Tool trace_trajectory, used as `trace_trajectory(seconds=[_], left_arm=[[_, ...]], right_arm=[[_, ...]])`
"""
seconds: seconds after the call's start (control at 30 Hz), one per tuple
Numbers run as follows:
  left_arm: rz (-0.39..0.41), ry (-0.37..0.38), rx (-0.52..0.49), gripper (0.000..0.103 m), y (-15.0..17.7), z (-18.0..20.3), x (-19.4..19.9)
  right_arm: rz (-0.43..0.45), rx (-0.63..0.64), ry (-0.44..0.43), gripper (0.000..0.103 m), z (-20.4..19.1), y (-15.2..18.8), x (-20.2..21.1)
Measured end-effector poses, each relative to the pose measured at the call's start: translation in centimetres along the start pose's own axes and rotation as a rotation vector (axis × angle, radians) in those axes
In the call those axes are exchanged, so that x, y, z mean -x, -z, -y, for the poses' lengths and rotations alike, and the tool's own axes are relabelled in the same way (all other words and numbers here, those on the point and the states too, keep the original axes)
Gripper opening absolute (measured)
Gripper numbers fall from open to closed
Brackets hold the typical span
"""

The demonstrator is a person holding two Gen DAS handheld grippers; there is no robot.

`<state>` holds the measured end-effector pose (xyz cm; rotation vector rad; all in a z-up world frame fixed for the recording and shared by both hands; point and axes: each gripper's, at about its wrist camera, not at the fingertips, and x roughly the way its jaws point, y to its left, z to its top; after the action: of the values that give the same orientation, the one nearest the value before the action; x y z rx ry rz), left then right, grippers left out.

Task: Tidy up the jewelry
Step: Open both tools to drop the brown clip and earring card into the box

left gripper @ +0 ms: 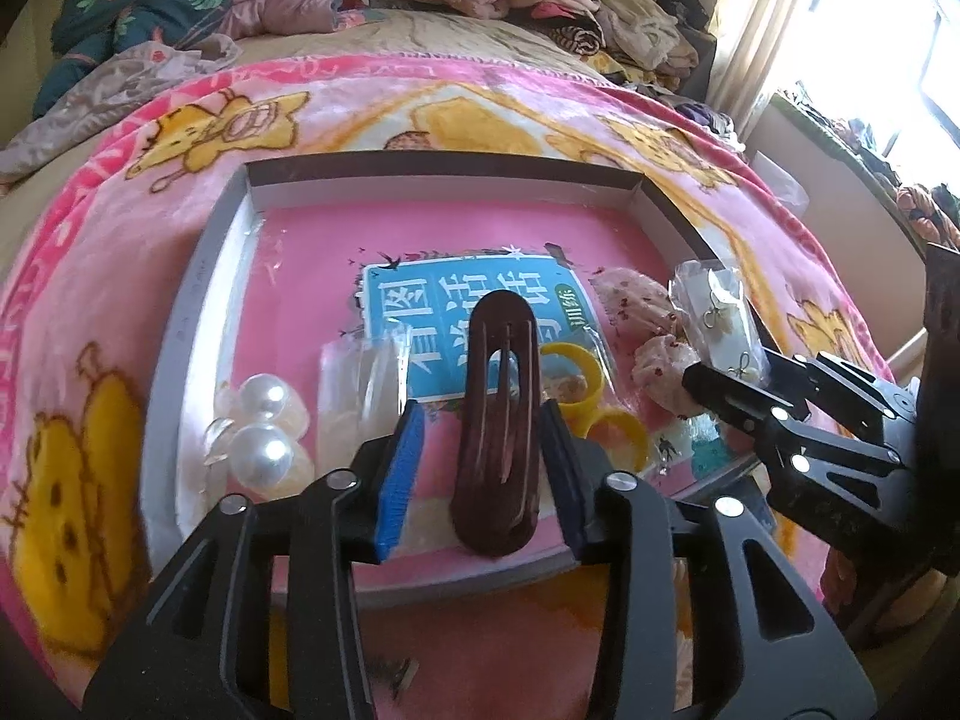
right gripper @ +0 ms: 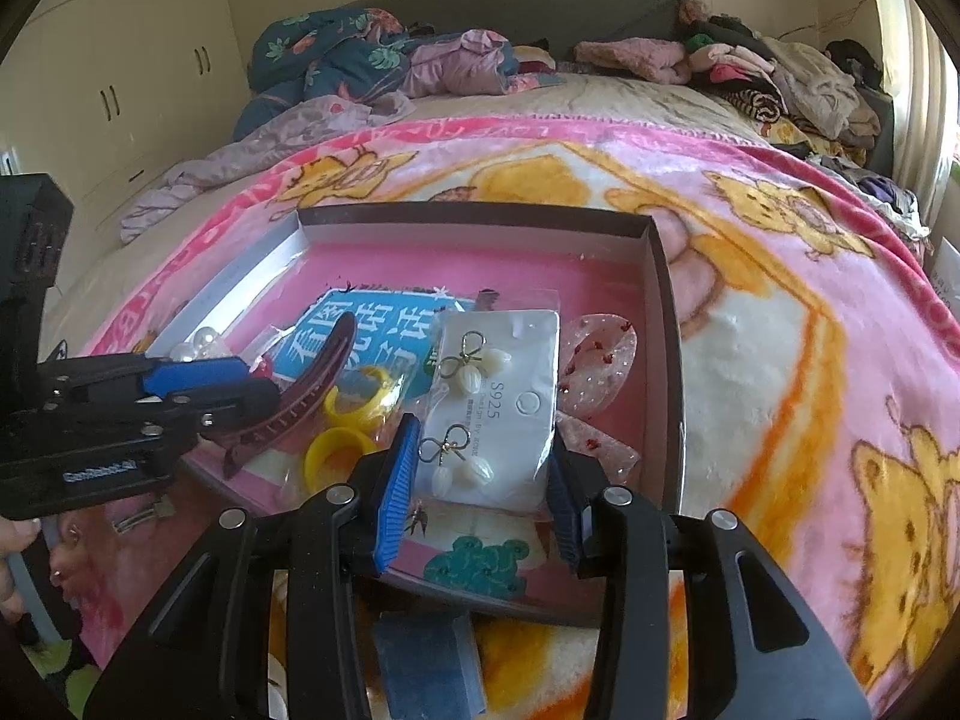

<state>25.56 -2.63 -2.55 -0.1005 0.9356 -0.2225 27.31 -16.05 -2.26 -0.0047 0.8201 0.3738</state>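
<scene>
A shallow grey-rimmed box (left gripper: pixel 198 300) lies on a pink cartoon blanket. Inside it, a dark maroon hair clip (left gripper: pixel 498 420) lies between the blue pads (left gripper: pixel 399 480) of my left gripper (left gripper: pixel 480 420), which stands open; there is a gap on the left side. My right gripper (right gripper: pixel 485 438) is shut on a bagged white earring card (right gripper: pixel 498 414) with two pairs of bow earrings, low over the box's right part. The left wrist view shows the right gripper (left gripper: pixel 729 369) with the earring card (left gripper: pixel 720 312) at its tips. The left gripper (right gripper: pixel 258 384) appears beside the clip (right gripper: pixel 312 384).
The box (right gripper: pixel 663 300) also holds pearl pieces (left gripper: pixel 264 420), a clear bag (left gripper: pixel 360 384), yellow rings (right gripper: pixel 342 450), a pink speckled hair clip (right gripper: pixel 594 360) and a blue booklet (left gripper: pixel 432 312). A blue block (right gripper: pixel 432 660) and a metal hairpin (right gripper: pixel 141 516) lie outside, near its front edge. Clothes are piled at the bed's far end.
</scene>
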Motion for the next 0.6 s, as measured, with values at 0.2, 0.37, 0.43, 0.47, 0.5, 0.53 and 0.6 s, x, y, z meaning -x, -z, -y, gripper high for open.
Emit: trace_trajectory(seconds=[0.2, 0.37, 0.43, 0.47, 0.5, 0.53, 0.6], left_arm=[[0.009, -0.012, 0.007, 0.051, 0.4, -0.5, 1.4], [0.030, -0.018, 0.029, 0.061, 0.7, -1.2, 2.7], [0.039, -0.022, 0.041, 0.064, 0.7, -1.5, 3.3], [0.046, -0.022, 0.048, 0.067, 0.7, -1.7, 3.7], [0.053, -0.024, 0.053, 0.068, 0.7, -1.8, 4.0], [0.059, -0.024, 0.058, 0.069, 0.7, -1.9, 4.3], [0.070, -0.020, 0.070, 0.070, 0.7, -2.1, 4.9]], right_arm=[[-0.006, -0.004, 0.010, 0.047, -0.2, 0.5, 0.5], [0.010, -0.004, 0.018, 0.053, -0.1, 0.9, 1.7], [0.021, -0.001, 0.024, 0.058, -0.2, 1.0, 2.2], [0.029, -0.001, 0.028, 0.060, -0.2, 1.0, 2.7], [0.034, -0.002, 0.030, 0.061, -0.2, 1.0, 2.9], [0.039, -0.002, 0.030, 0.061, -0.1, 1.0, 3.3], [0.053, -0.001, 0.037, 0.064, -0.1, 1.0, 4.1]])
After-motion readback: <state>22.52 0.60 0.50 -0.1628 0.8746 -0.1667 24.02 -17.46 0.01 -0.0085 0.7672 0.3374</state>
